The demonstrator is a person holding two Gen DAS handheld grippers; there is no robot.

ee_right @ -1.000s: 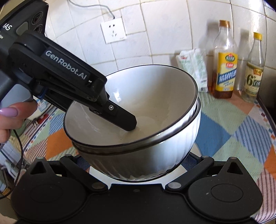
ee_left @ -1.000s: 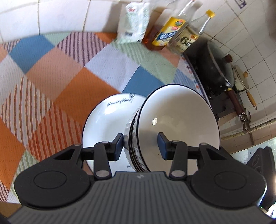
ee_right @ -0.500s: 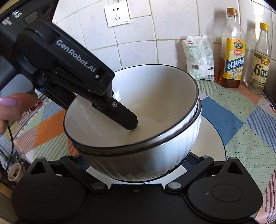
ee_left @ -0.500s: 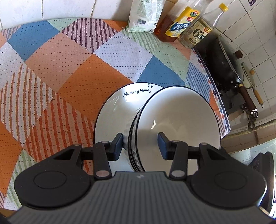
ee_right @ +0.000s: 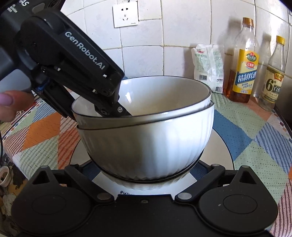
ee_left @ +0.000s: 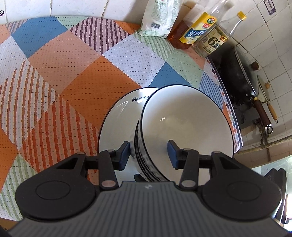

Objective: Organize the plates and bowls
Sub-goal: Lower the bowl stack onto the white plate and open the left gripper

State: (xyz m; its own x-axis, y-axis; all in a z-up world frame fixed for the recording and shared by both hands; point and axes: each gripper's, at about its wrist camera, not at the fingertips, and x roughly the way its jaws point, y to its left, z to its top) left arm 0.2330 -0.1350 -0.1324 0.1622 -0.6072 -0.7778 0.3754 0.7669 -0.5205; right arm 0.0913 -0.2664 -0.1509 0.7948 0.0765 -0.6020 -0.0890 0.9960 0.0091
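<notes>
1. Far left in the right wrist view, a hand (ee_right: 7,104) with a painted nail holds the black left gripper (ee_left: 148,155), which comes in at a downward slant.
2. That claw straddles the wall of the stacked bowls: one finger outside the rim, the other reaching down inside. The jaws are partly apart with the wall between them, but honestly I can't tell if the pads actually bite.
3. Behind it on the tiled wall there's a white wall socket (ee_right: 125,13).
4. Middle: two white bowls with dark rims. The upper bowl (ee_right: 164,94) nests in the ribbed lower bowl (ee_right: 146,145) and sits a bit crooked, its rim tilted against the one below.
5. The stack is on the middle of a white plate (ee_right: 220,151) with "Morning" lettering on it, and the plate lies flat on the patchwork tablecloth (ee_right: 237,156).
6. The right gripper (ee_right: 143,167) has its jaws spread wide around the bottom of the lower bowl, one finger each side. The pads are mostly hidden behind the bowl, so no idea whether it's squeezing.
7. Further right against the wall: a white bag (ee_right: 208,67), then a yellow-label bottle (ee_right: 244,69) with amber liquid, then a 6° bottle (ee_right: 273,80).
8. Far right in the left wrist view, a dark wok (ee_left: 235,73) sits past the cloth's edge.
</notes>
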